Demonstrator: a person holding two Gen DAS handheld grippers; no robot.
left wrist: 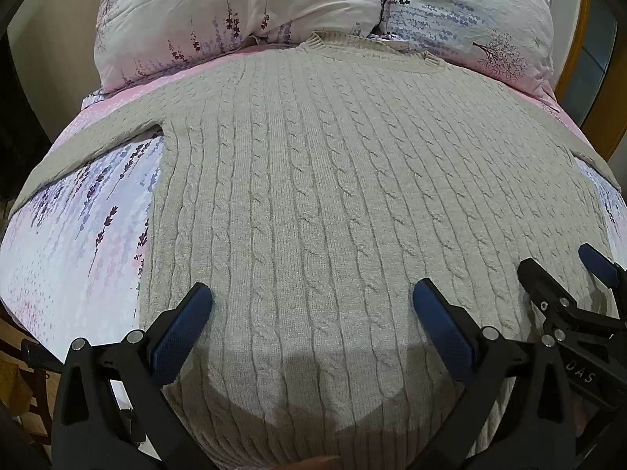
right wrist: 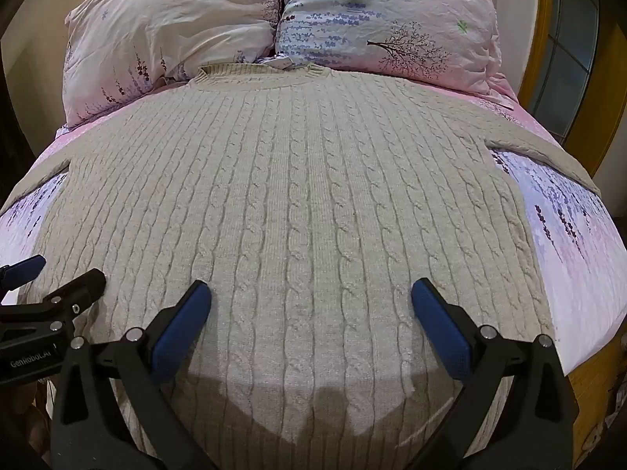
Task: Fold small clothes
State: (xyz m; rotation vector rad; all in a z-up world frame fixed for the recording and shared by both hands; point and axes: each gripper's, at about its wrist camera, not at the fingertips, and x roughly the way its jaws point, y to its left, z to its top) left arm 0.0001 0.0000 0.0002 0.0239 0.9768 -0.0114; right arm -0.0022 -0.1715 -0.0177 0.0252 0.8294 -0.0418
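While the beige cable-knit sweater (left wrist: 313,203) lies flat on the floral pink bed (left wrist: 78,235), both claws — left claw (left wrist: 313,313), right claw (right wrist: 311,309) — hover spread above its hem, gripping nothing.

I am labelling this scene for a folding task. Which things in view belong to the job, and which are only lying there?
Belong to the job:
- beige cable-knit sweater, spread flat
- left gripper, jaws open
- right gripper, jaws open

Only lying there:
- two floral pillows
- pink and lilac floral bedsheet
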